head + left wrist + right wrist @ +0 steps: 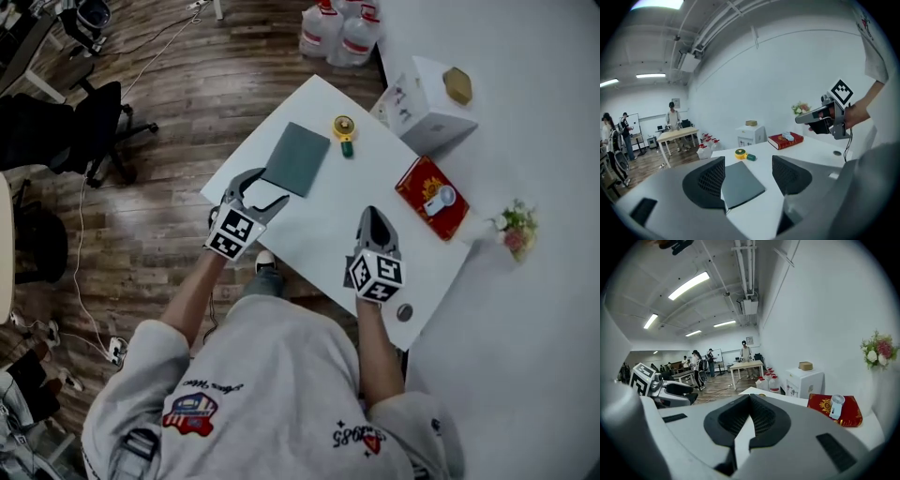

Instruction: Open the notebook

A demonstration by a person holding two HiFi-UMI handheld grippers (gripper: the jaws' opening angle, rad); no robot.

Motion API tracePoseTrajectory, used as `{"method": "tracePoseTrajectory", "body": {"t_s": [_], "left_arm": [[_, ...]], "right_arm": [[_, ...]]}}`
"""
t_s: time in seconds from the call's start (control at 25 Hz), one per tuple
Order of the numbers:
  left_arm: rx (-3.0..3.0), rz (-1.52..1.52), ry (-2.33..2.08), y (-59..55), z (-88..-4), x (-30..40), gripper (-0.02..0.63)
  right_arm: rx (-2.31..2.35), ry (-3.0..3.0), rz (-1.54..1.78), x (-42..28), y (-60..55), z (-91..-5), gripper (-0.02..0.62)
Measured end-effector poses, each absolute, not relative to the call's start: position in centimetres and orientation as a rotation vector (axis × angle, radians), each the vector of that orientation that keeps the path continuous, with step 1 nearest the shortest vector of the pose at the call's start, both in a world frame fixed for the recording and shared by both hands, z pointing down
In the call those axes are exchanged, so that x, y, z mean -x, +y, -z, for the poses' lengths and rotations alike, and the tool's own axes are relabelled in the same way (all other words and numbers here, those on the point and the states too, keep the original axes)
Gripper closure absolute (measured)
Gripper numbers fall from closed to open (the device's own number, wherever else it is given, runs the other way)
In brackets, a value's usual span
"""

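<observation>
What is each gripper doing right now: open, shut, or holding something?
Left gripper: open, holding nothing; the closed grey notebook lies just ahead of it.
Right gripper: shut, holding nothing.

- White table (pixel 328 230) bearing a yellow tape measure (pixel 345 130)
- Red book (pixel 417 179) with a small white fan (pixel 438 200) lying on it
- White box (pixel 422 111)
- Flowers (pixel 514 228)
- Water jugs (pixel 339 36) on the wooden floor (pixel 187 84)
- Black office chair (pixel 98 127)
</observation>
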State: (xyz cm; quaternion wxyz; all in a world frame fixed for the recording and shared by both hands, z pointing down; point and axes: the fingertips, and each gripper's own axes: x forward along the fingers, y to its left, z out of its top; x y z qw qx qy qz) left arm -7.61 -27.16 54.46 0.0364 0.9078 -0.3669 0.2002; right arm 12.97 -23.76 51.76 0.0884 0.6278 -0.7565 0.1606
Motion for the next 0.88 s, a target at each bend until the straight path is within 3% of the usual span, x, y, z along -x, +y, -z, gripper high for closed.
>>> {"method": "tracePoseTrajectory", "body": {"t_s": [0.64, 0.88], "left_arm": [[-2.856, -0.855, -0.846, -31.4, -61.6, 6.2, 0.316], [-2.992, -1.160, -0.699, -31.5, -64.1, 4.8, 0.354]], "right_arm": [[-2.016, -2.114, -0.546, -14.1, -27.0, -53.8, 0.607], [-2.035, -2.104, -0.558, -16.1, -27.2, -54.0, 0.607]]}}
